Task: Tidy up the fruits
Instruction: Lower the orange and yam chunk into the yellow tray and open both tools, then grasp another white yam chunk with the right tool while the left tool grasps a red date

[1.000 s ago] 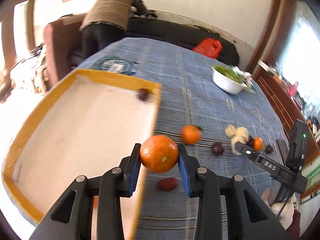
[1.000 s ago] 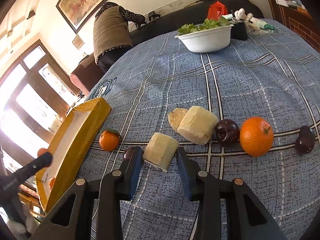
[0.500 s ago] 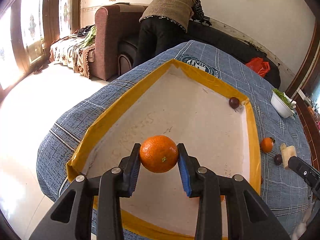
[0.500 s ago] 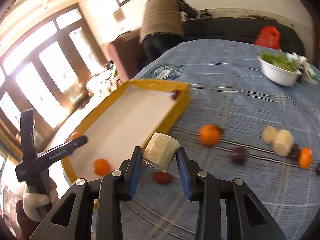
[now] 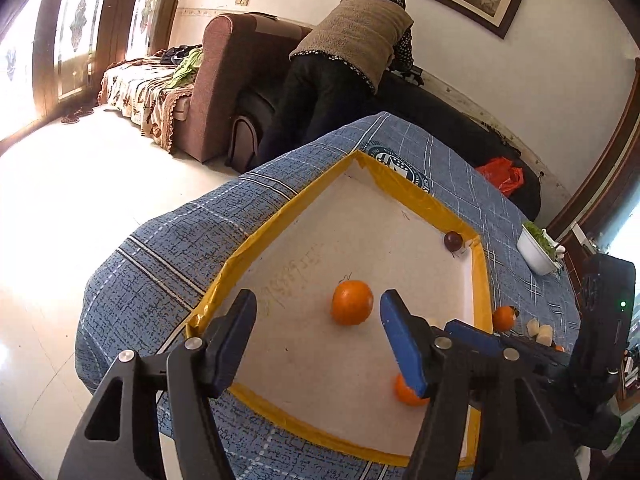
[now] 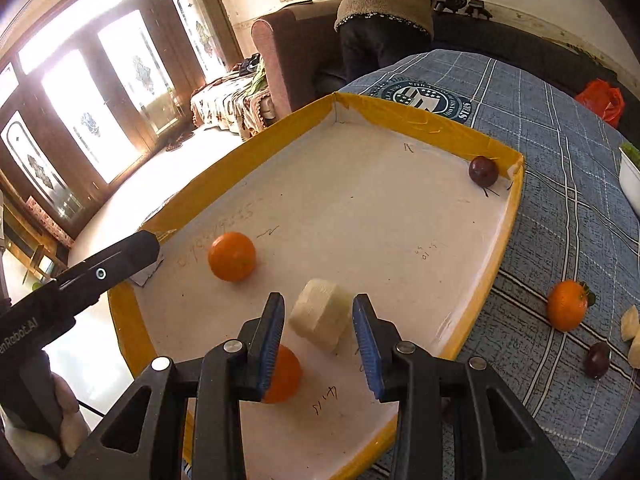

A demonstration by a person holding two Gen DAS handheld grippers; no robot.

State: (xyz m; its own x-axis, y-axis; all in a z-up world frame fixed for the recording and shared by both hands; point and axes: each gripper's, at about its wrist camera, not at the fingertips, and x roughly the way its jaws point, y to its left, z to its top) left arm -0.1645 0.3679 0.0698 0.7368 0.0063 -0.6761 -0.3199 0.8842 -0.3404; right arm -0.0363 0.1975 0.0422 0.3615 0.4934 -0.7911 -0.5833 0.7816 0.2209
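My left tongs [image 5: 316, 316] are opening, and the orange [image 5: 352, 302] they pinched a second ago now sits free in the yellow-rimmed tray [image 5: 482, 280]. My right tongs [image 6: 319, 322] have swung over the tray, still pinching the pale fruit chunk [image 6: 322, 314].

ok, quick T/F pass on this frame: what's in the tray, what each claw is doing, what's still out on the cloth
1. The left claw is clamped on an orange. False: its jaws are opening and the orange lies free on the tray floor.
2. The right claw grips a pale fruit chunk above the tray. True.
3. A dark purple fruit sits in a far corner of the tray. True.
4. The tray holds one orange only. False: a second orange lies near the front edge.
5. No fruit remains on the tablecloth. False: a stemmed orange, a dark fruit and pale pieces remain there.
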